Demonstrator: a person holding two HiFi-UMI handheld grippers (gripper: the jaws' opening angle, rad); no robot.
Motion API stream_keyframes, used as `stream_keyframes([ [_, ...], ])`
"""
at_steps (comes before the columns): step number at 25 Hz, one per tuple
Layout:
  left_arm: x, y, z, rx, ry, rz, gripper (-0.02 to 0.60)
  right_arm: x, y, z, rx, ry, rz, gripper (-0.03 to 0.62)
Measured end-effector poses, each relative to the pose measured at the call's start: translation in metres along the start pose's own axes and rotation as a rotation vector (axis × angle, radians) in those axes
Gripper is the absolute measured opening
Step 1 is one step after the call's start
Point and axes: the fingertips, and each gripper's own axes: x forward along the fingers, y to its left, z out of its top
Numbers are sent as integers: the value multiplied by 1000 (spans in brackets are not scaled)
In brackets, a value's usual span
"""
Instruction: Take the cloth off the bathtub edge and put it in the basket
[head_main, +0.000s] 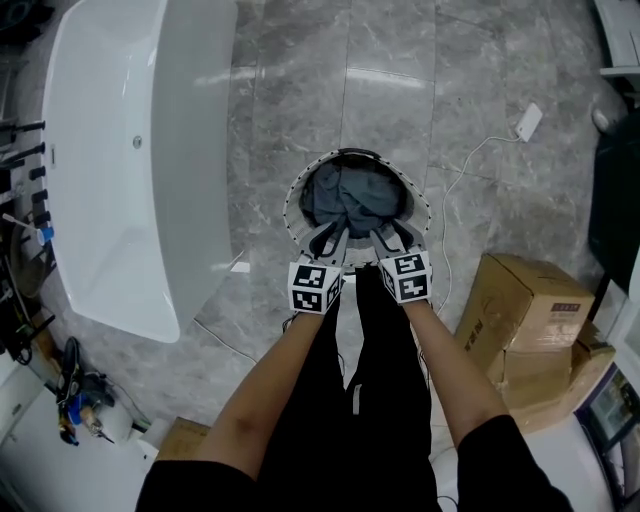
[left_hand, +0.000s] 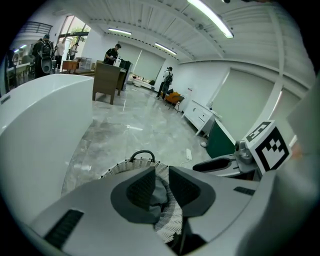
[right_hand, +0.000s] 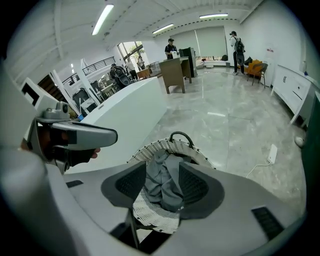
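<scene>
The white woven basket (head_main: 293, 197) stands on the grey floor, just right of the white bathtub (head_main: 110, 180). A grey cloth (head_main: 350, 200) lies bunched inside it. Both grippers hang at the basket's near rim, side by side. My left gripper (head_main: 325, 238) has its jaws close together, and in the left gripper view a fold of the cloth (left_hand: 160, 196) sits pinched between them. My right gripper (right_hand: 162, 186) stands wide open over the basket (right_hand: 160, 147). The cloth (right_hand: 167, 197) lies loose in the gap between its pads.
Cardboard boxes (head_main: 525, 310) are stacked at the right, near my right arm. A white power strip (head_main: 528, 122) with a cable lies on the floor beyond the basket. My legs stand directly behind the basket. People and a wooden desk (left_hand: 106, 80) are far off across the hall.
</scene>
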Motion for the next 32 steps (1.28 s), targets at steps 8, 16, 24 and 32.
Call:
stream_keyframes([
  [8, -57, 0, 45, 20, -93, 41, 94, -59, 18, 42, 29, -111, -3, 198],
  [16, -117, -27, 104, 60, -159, 28, 60, -124, 51, 99, 97, -239, -15, 198],
  [24, -194, -55, 155, 122, -210, 16, 17, -210, 93, 161, 28, -375, 8, 202],
  [32, -263, -84, 207, 125, -309, -41, 15, -288, 132, 204, 59, -511, 9, 202],
])
